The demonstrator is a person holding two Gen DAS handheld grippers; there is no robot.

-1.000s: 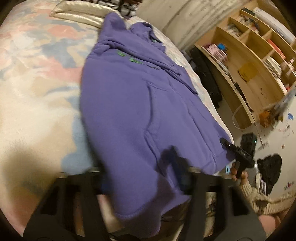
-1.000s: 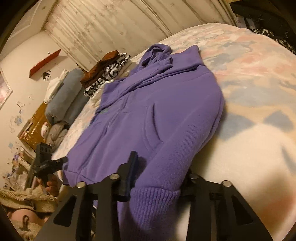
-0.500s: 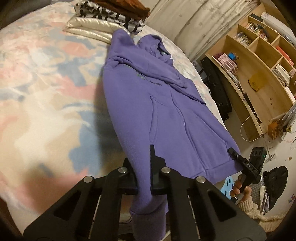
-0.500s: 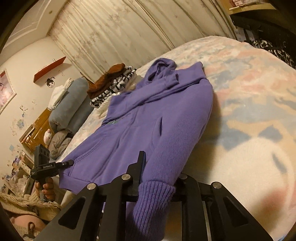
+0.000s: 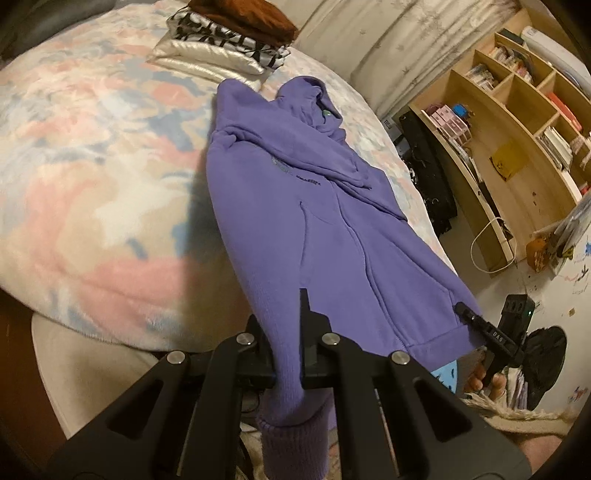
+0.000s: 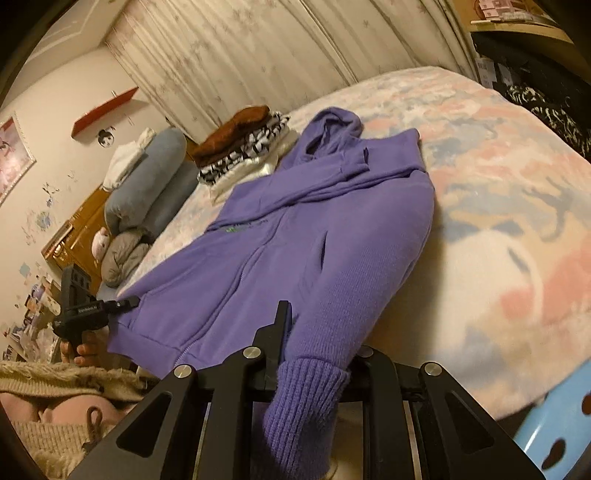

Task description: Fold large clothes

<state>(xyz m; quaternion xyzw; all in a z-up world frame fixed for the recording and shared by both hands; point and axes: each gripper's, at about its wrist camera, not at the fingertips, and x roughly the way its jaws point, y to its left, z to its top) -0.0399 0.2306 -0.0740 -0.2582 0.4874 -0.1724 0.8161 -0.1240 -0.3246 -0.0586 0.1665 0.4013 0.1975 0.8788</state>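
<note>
Two grippers, each clamped on the near end of the purple hoodie (image 5: 325, 236). Compared with one second ago, the left gripper (image 5: 291, 354) has gone from fingers spread wide around the fabric to fingers drawn together on it, and both wrist views now take in more of the bed and room than before, while the garment lies straighter and narrower along the bed. The left gripper points forward along the hoodie's length, its jaws pinching the sleeve just above the ribbed cuff (image 5: 295, 439), which hangs below the fingers. The right gripper (image 6: 314, 354) is likewise aimed up the garment; its visible left finger (image 6: 279, 332) presses against the sleeve, the ribbed cuff (image 6: 306, 406) draping down over the gripper body, and the opposite finger is hidden behind the fabric. In the left wrist view the right gripper appears at the hoodie's far hem corner, held in a hand (image 5: 487, 384); in the right wrist view the left gripper (image 6: 122, 304) is seen at the opposite hem corner. The hoodie lies front-up on the pastel patterned blanket (image 5: 92, 177), hood toward the far end, near a stack of folded clothes (image 5: 229, 33). A wooden bookshelf (image 5: 517, 140) stands beside the bed.
</note>
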